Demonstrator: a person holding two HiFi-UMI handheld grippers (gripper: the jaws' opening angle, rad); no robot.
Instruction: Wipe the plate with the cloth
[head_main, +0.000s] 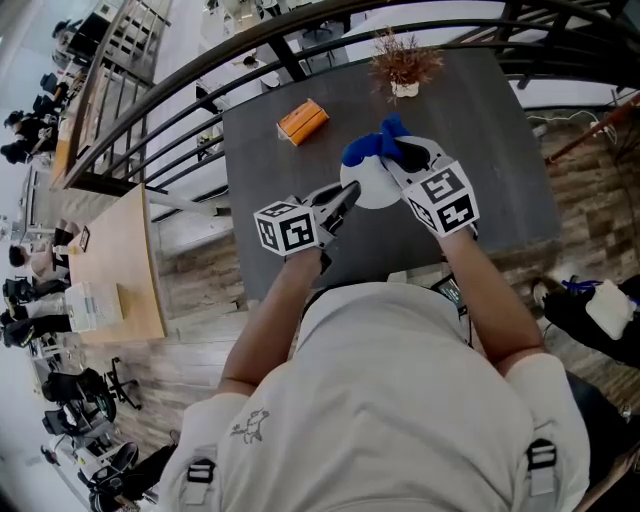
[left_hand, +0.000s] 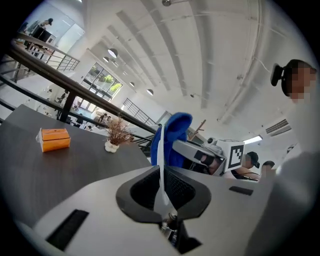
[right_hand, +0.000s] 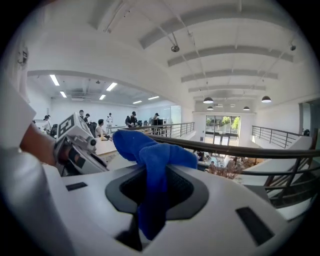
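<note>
A white plate (head_main: 372, 188) is held up over the dark table (head_main: 500, 150), with my left gripper (head_main: 343, 203) shut on its near rim. In the left gripper view the plate (left_hand: 161, 160) shows edge-on as a thin white line pinched between the jaws of that gripper (left_hand: 162, 187). My right gripper (head_main: 396, 166) is shut on a blue cloth (head_main: 375, 148), which lies against the plate's far side. The bunched cloth (right_hand: 150, 160) rises out of the shut jaws in the right gripper view. Behind the plate's edge the cloth (left_hand: 175, 132) shows again.
An orange box (head_main: 302, 120) lies at the table's far left. A small dried plant in a white pot (head_main: 403, 65) stands at the far edge. A black railing (head_main: 150, 110) runs beyond the table. People sit at desks far off to the left.
</note>
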